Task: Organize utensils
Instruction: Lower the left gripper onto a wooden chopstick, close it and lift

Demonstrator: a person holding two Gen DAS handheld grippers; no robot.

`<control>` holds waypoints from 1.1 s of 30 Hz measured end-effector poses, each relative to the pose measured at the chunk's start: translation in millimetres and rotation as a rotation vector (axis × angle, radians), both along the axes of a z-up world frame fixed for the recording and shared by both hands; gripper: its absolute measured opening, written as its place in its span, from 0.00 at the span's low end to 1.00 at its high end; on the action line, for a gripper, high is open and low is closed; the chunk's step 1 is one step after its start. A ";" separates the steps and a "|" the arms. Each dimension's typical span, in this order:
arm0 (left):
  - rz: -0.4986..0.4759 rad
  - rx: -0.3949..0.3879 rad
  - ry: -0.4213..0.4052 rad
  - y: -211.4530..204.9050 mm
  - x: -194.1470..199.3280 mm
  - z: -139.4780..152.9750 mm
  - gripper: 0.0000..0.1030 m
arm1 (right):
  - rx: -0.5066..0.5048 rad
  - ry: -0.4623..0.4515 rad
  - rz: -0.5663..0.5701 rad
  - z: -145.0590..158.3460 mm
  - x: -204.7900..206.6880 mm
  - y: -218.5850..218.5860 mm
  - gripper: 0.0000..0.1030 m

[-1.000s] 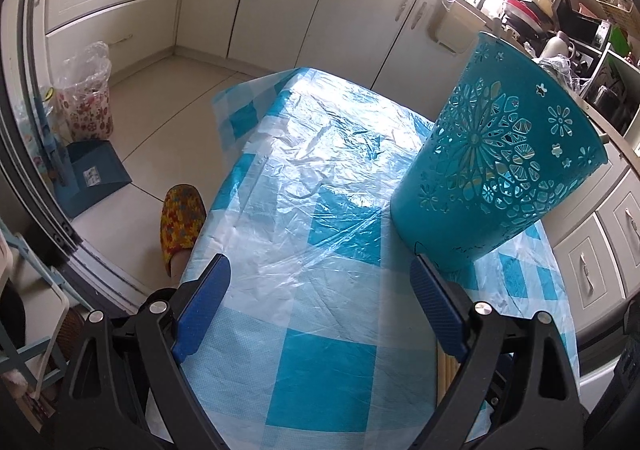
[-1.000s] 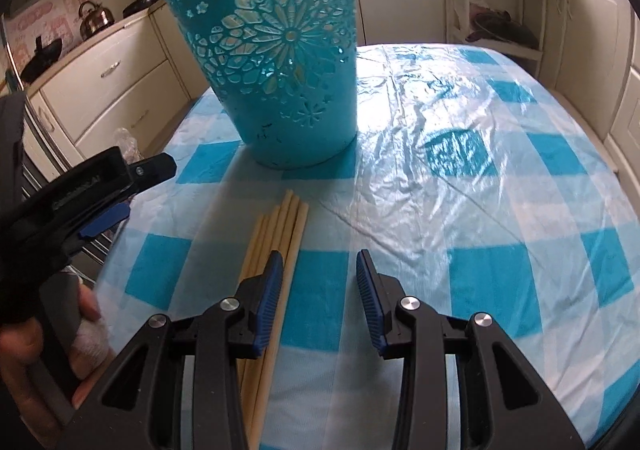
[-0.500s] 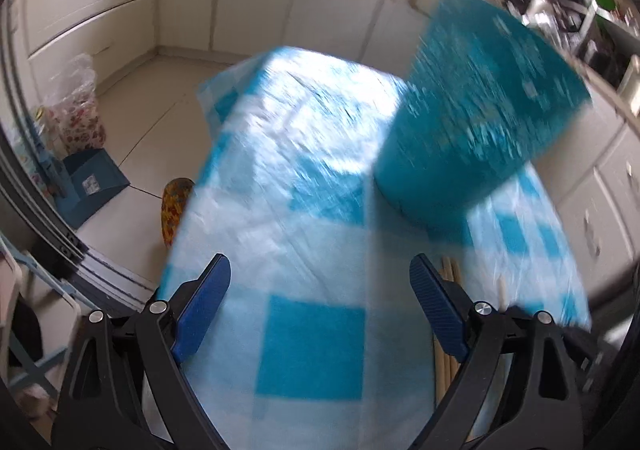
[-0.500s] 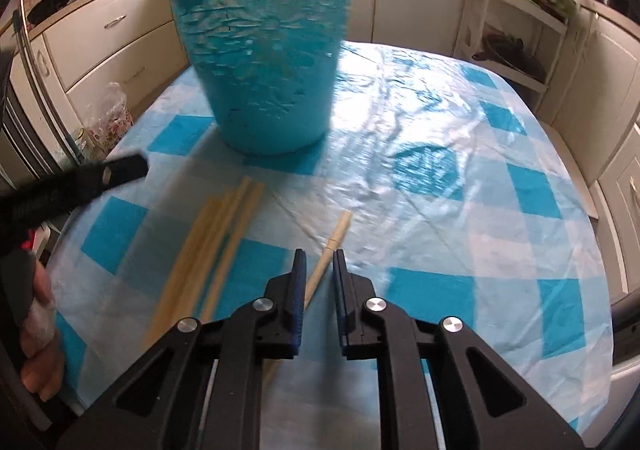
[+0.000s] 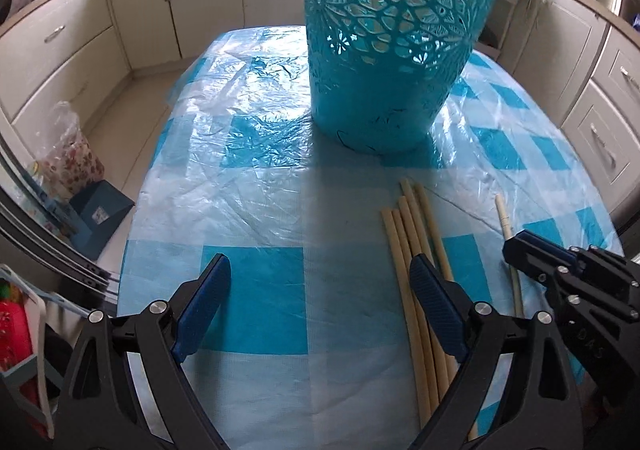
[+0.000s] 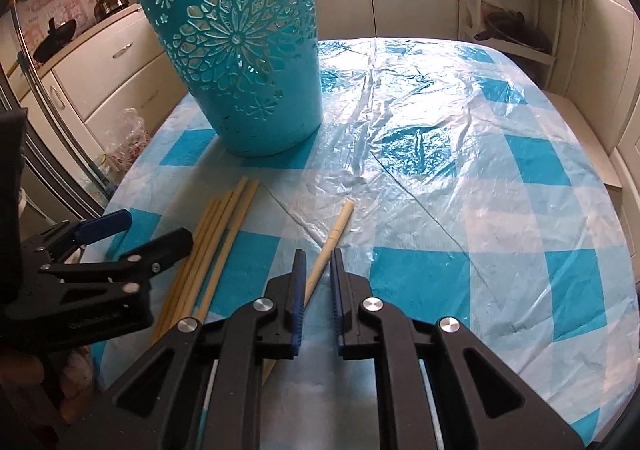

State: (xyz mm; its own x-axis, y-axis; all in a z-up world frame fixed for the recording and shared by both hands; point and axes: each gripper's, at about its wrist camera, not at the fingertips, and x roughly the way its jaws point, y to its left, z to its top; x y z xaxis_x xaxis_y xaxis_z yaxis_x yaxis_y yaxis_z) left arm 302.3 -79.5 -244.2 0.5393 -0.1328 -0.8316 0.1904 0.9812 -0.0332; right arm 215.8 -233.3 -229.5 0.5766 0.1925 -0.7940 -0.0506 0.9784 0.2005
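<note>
The right gripper (image 6: 318, 282) has its jaws drawn close around one chopstick (image 6: 334, 234); contact with the pads cannot be confirmed, as a thin gap shows on each side. The chopstick lies flat on the table (image 6: 460, 153), tip pointing toward 1 o'clock. The bin (image 6: 244, 61) stands upright at 11 o'clock. The bundle (image 6: 212, 246) of remaining chopsticks lies at 9 o'clock, just beside the left gripper (image 5: 320, 314), whose jaws are wide apart and hold nothing.

Procedure, as judged:
1. Confirm firm closure before lifting; the round shaft is likely to roll or pivot.
2. Lift clear of the plastic sheet (image 6: 400, 121).
3. Tilt the chopstick toward vertical above the bin rim.
4. Release only once the tip is inside.
</note>
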 end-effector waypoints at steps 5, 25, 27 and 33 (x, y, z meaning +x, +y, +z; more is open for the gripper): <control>0.019 0.037 0.002 -1.8 -0.6 0.6 0.85 | 0.035 0.011 0.000 0.8 -1.3 -4.6 0.11; -0.099 0.047 -0.022 -23.3 5.0 2.5 0.37 | 0.046 0.011 -0.008 0.4 2.8 -4.0 0.14; -0.115 0.040 -0.028 -23.8 5.2 2.7 0.32 | 0.047 0.010 -0.012 0.5 4.4 -3.3 0.14; -0.155 0.024 -0.026 -25.7 8.5 3.2 0.11 | 0.050 0.001 -0.014 0.7 9.2 -1.2 0.18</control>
State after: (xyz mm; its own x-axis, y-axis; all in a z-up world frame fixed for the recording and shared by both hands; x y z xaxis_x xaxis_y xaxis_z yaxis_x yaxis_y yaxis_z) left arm 310.8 -105.2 -241.0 0.5354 -0.1963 -0.8215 0.3401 0.9404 -0.0030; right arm 225.0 -234.4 -228.8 0.5788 0.2239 -0.7841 -0.0371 0.9678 0.2489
